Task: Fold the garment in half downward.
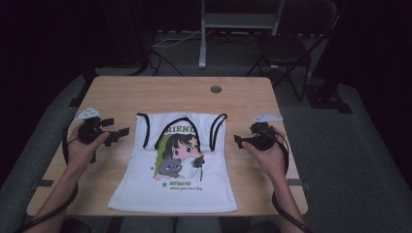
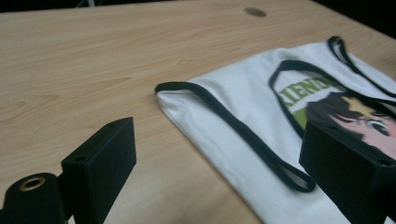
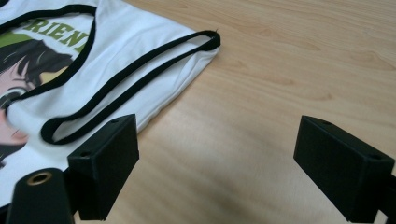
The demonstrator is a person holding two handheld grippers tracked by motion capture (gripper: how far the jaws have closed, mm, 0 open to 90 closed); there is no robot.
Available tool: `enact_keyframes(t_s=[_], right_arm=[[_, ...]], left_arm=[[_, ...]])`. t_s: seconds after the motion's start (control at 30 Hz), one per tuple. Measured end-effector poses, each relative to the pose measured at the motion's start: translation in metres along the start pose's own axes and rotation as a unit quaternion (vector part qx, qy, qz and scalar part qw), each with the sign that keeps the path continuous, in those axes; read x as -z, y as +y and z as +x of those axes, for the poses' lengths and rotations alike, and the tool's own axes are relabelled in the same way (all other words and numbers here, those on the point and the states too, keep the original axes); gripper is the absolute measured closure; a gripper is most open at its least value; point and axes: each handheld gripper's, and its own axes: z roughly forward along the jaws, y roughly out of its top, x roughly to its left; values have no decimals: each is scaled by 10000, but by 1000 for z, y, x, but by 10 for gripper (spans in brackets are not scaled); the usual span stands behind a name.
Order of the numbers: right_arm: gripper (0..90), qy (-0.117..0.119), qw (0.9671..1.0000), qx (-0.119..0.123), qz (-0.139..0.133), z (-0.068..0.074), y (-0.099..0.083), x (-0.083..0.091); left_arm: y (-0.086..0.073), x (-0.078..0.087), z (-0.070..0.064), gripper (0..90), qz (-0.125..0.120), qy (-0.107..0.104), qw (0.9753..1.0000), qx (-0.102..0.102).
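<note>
Desk: light wood top with a round grommet hole near the far edge; dark floor all round, a chair and a metal stand beyond it.
Tank top: white with black trim, laid flat and face up at the middle of the desk, straps toward the far edge, hem at the near edge. Print shows a dark-haired cartoon girl with a grey animal, green lettering above and below (top word partly cut by the neckline).
Left strap: lies flat on the desk, black binding looping back toward the armhole; in the left gripper view it runs between the two black fingers.
Right strap: flat as well, its tip pointing to bare wood.
Left gripper: held in the person's left hand, just beside the top's left edge at armhole level, not touching cloth. Fingers spread wide, nothing between them.
Right gripper: held in the right hand, just off the top's right edge, apart from it. Fingers spread wide too, over bare wood with the strap loop at the left one.
Cables: one trails from each gripper back along the forearm.
</note>
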Motion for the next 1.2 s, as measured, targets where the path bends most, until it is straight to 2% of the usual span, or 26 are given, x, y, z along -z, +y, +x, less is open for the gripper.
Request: enact_keyframes(t_s=[0.13,0.23,0.27,0.37,0.43,0.47,0.53,0.6,0.63,0.67,0.77,0.87,1.03,1.1,1.17,1.2], right_arm=[[140,85,9998,-70,188,-13,20,-16],[178,89,9994,-79,321,-21,37,-31],[223,97,9993,-72,356,-23,43,-37],[254,146,9988,-142,445,-28,59,-55],[325,223,9982,-169,523,-28,71,-74],[325,223,9982,-169,523,-28,71,-74],[369,243,9977,-88,629,-27,76,-87],[401,280,9970,-57,713,-23,79,-98],[420,263,9960,59,846,-20,79,-106],[420,263,9960,59,846,-20,79,-106],[449,231,9944,258,1001,-16,76,-113],[476,218,9935,404,1041,-14,72,-116],[514,239,9936,550,956,-12,68,-115],[574,278,9935,614,920,-11,67,-114],[647,347,9934,642,884,-9,66,-114],[675,382,9936,575,896,-8,66,-113]], left_arm=[[19,-22,19,104,205,40,9993,295],[32,-40,28,104,465,87,9985,294],[35,-46,30,104,558,92,9980,293],[43,-62,33,104,763,94,9965,318],[45,-72,32,107,910,92,9955,264],[45,-77,33,107,967,97,9949,273],[43,-83,36,108,1044,133,9939,320],[40,-87,38,173,1051,48,9938,350],[38,-88,37,222,1069,34,9938,313],[37,-89,37,222,1099,26,9935,279],[34,-91,39,223,1176,-64,9928,210],[32,-92,40,247,1124,-159,9933,229],[33,-93,36,253,1203,-311,9922,-49],[32,-93,33,353,1202,-333,9920,-210],[33,-94,32,387,1181,-343,9921,-259],[34,-96,32,456,1164,-357,9922,-273]])
